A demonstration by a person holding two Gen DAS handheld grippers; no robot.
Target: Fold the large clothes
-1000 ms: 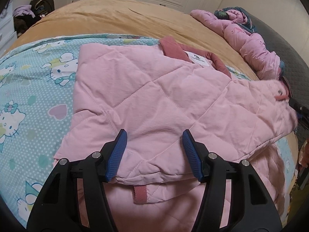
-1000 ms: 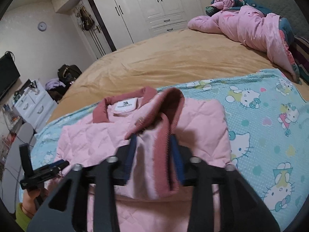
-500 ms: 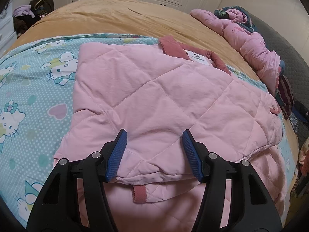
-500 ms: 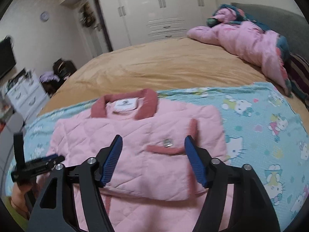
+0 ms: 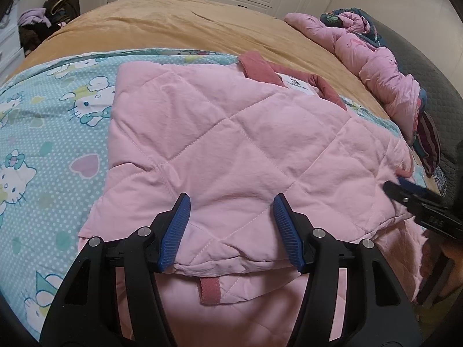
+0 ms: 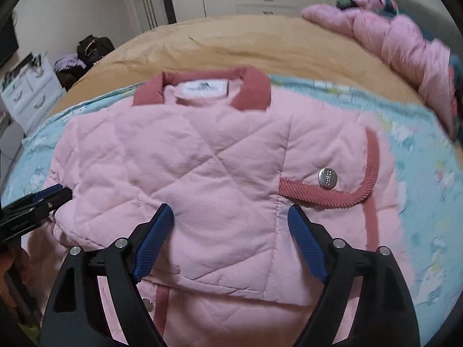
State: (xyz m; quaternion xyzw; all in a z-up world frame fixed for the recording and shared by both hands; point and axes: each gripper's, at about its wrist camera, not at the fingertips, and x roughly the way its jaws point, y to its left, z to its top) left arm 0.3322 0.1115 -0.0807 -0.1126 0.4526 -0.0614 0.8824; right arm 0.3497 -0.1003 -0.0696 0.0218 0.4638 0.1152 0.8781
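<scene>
You have the pink quilted jacket (image 6: 208, 179) lying flat on the cartoon-print sheet (image 5: 43, 150) that covers the near part of the bed (image 5: 179, 26), collar (image 6: 251, 86) away from you. Both side panels look already folded inward, so the step in hand seems to be the last fold, bringing the hem end up toward the collar. Take the near edge at two points well apart, one on each side, and pinch through all the layers so the folded sleeves do not slide out. Lift evenly and lay the edge down just short of the collar; the quilted fabric looks thick and springy, so press it flat before letting go.

Your left gripper (image 5: 231, 225) stands wide open over the near folded edge, its blue pads (image 5: 176, 231) either side of the fabric, holding nothing. Your right gripper (image 6: 228, 240) is just as wide open above the jacket front, empty, near the snap button (image 6: 327, 177); whether its tips touch the cloth is unclear.
</scene>
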